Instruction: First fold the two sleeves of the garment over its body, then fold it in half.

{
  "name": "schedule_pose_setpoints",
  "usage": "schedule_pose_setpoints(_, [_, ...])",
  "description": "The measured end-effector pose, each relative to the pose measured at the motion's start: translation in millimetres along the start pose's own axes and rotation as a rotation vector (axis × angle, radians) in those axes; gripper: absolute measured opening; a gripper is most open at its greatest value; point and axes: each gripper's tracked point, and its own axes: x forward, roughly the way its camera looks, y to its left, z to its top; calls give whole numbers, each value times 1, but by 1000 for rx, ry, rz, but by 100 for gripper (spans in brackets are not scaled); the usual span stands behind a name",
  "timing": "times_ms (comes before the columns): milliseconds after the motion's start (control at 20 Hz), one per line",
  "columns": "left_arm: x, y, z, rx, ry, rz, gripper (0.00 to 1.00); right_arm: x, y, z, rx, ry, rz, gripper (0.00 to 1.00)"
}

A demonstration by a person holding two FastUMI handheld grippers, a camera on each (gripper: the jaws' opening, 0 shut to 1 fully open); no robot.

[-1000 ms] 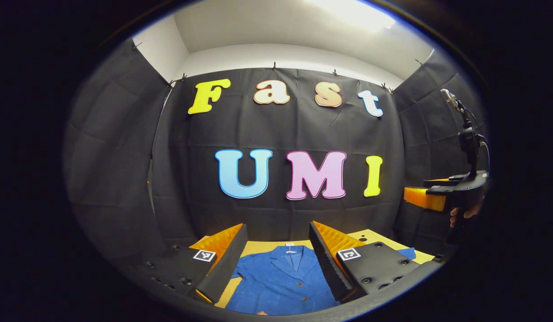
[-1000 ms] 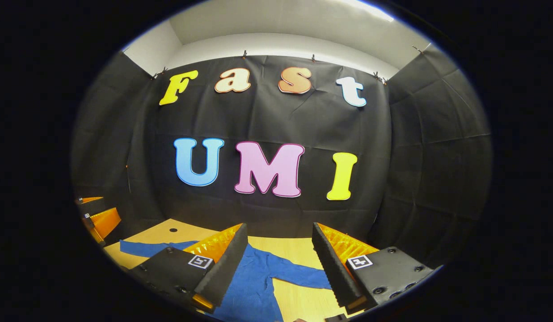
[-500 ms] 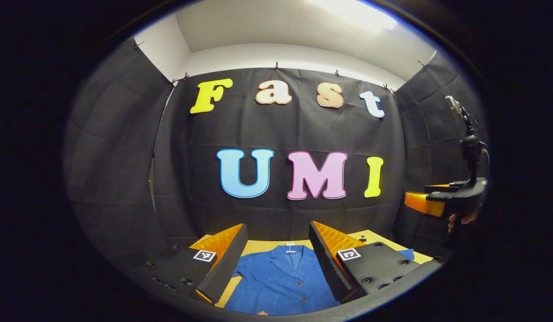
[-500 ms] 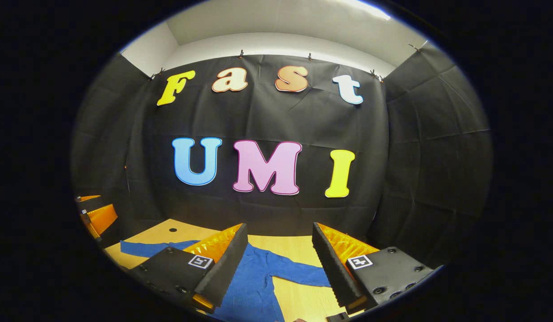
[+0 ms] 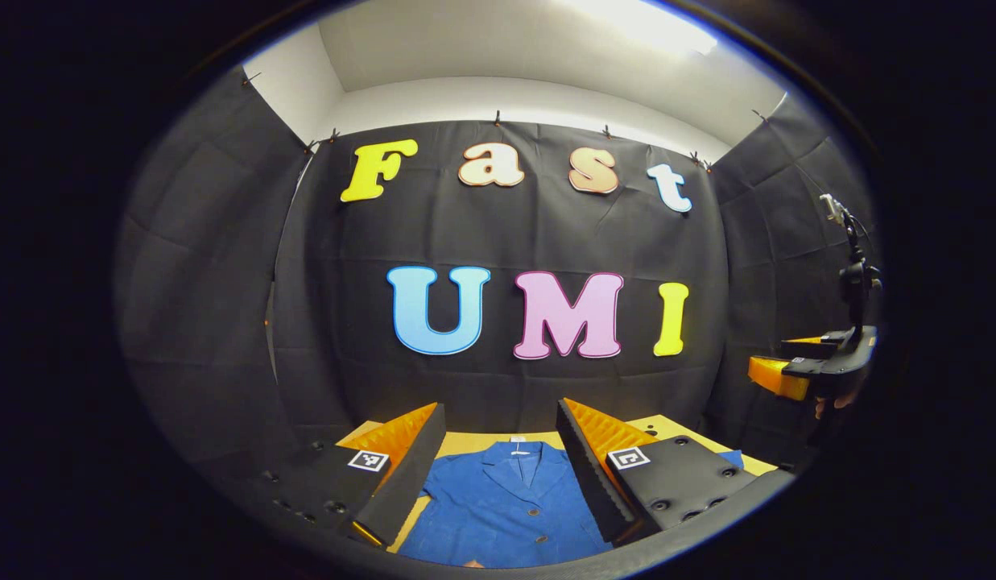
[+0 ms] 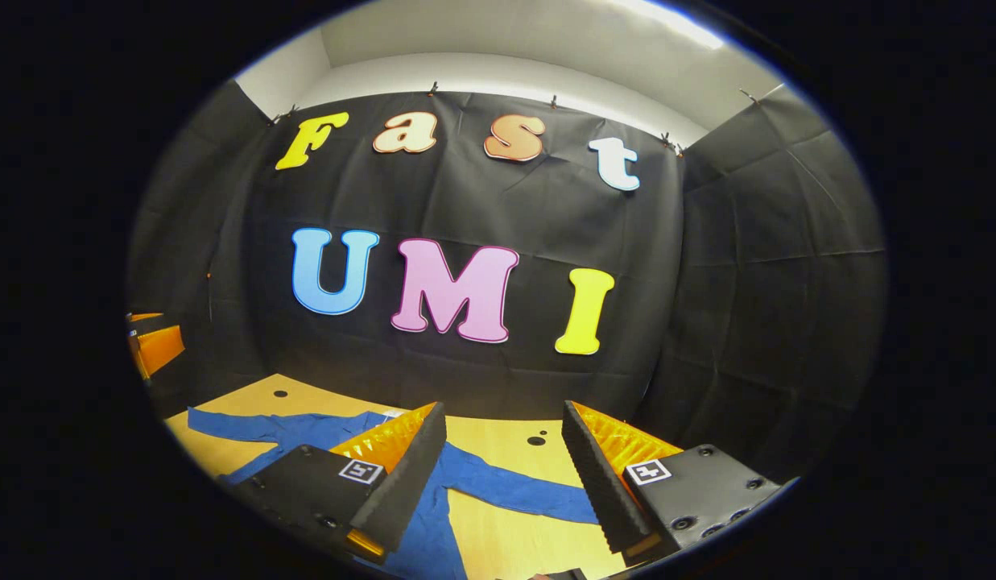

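A blue button-front jacket (image 5: 498,507) lies flat on the wooden table (image 5: 473,441), collar toward the back wall. My left gripper (image 5: 500,419) hovers open above its chest, nothing between the fingers. In the right gripper view the jacket (image 6: 437,519) shows with both sleeves spread out: one sleeve (image 6: 530,493) runs between the fingers, the other sleeve (image 6: 240,424) stretches away to the left. My right gripper (image 6: 503,411) stands open above that near sleeve, clear of the cloth. The right gripper (image 5: 787,374) also shows at the far right of the left gripper view, held by a hand.
The tabletop (image 6: 498,540) has small round holes (image 6: 536,441) near the back. Black cloth walls close the booth on three sides. The left gripper (image 6: 155,346) appears at the far left edge of the right gripper view.
The right gripper view has tipped down and shifted, showing more table and sleeve. In the left gripper view the right gripper has sunk lower and drifted right. The left gripper has barely moved.
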Motion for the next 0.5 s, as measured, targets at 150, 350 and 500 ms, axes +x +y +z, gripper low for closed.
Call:
schedule_pose_setpoints(150, [10,-6,-2,12,8,-14,81,7,-17,-16,-2,17,1,93])
schedule_pose_setpoints(350, [15,-14,-4,22,3,-30,81,24,-58,-48,-55,42,-23,92])
schedule_pose_setpoints(500, [22,-26,-6,19,16,-42,81,43,-85,-94,-25,126,-27,96])
